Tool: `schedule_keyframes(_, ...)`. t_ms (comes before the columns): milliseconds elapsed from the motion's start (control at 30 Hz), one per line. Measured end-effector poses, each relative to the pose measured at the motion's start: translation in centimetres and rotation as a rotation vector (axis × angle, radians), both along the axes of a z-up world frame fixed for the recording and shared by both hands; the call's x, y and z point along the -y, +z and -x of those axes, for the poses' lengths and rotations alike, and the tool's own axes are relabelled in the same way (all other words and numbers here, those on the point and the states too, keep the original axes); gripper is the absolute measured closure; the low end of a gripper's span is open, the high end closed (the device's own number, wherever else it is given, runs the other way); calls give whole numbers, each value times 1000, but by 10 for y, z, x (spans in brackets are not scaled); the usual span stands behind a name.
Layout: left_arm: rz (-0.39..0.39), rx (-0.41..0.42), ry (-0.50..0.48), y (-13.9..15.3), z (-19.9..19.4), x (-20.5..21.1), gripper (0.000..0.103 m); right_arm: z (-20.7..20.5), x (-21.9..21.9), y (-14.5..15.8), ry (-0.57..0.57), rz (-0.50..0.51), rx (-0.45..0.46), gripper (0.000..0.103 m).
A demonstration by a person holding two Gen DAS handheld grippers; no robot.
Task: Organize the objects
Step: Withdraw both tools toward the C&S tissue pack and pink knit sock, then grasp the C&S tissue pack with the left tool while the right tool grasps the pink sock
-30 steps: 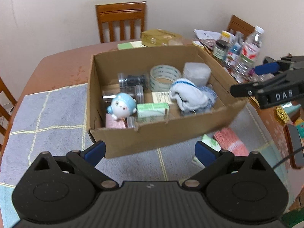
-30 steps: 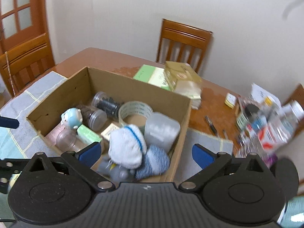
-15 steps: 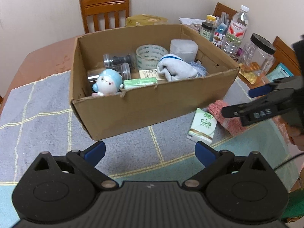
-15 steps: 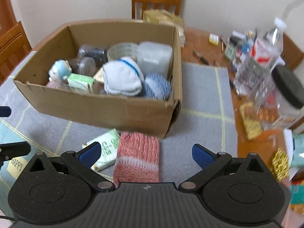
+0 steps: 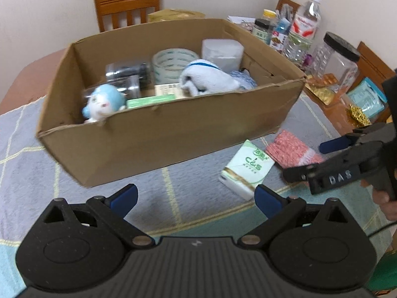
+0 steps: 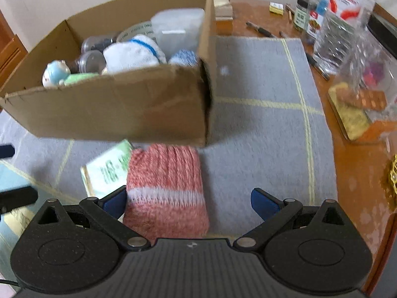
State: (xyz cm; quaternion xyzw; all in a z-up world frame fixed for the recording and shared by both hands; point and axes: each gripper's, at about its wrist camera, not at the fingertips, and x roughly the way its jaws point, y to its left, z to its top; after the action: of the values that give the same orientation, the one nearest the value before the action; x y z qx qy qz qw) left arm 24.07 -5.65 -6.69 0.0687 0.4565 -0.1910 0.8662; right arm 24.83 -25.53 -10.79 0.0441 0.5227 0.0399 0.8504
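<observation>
A cardboard box (image 5: pixel 173 134) (image 6: pixel 119 111) stands on a grey checked mat and holds a blue-white toy (image 5: pixel 103 103), a tape roll (image 5: pixel 173 60), white socks (image 5: pixel 206 78), clear jars and small packs. In front of it lie a red-pink knitted sock (image 6: pixel 166 186) (image 5: pixel 292 149) and a green tissue pack (image 5: pixel 248 168) (image 6: pixel 109 171). My right gripper (image 6: pixel 189 202) is open, low over the sock, its left finger at the sock's edge. My left gripper (image 5: pixel 196 197) is open above the mat, near the tissue pack. The right gripper (image 5: pixel 320 159) also shows in the left wrist view.
Bottles (image 5: pixel 304 27), a clear jar with a black lid (image 5: pixel 337 59), blister packs (image 6: pixel 359 99) and pens crowd the wooden table to the right of the mat. A wooden chair (image 5: pixel 126 5) stands behind the box. A hand (image 5: pixel 387 203) holds the right gripper.
Both grippers have dropped lower and closer to the items in front of the box. The right gripper has come down over the red-pink sock, which now lies between its fingers.
</observation>
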Motion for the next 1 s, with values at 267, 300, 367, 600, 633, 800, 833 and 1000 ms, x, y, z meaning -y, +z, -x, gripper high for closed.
schedule_keyframes(267,-60,31,-81,-24,-8,38,3,16,16,-8,28,58,-8,0)
schedule_keyframes(300,-75,36,-84,-28,-9,42,3,18,19,-8,33,66,-3,0)
schedule_keyframes(367,-96,31,-91,-36,-11,48,3,20,21,-9,49,84,1,0)
schedule_keyframes(600,-115,15,-54,-45,-11,38,3,27,21,-10,91,121,13,0)
schedule_keyframes(633,-109,7,-35,-45,-12,32,2,27,21,-10,93,121,14,0)
schedule_keyframes(800,-113,-18,42,-44,-11,12,2,30,23,-10,101,121,19,0)
schedule_keyframes(833,-117,-18,34,-42,-9,12,2,31,24,-10,100,122,20,0)
schedule_keyframes(1000,-58,-16,1,-33,-5,28,2,32,23,-11,101,122,43,0)
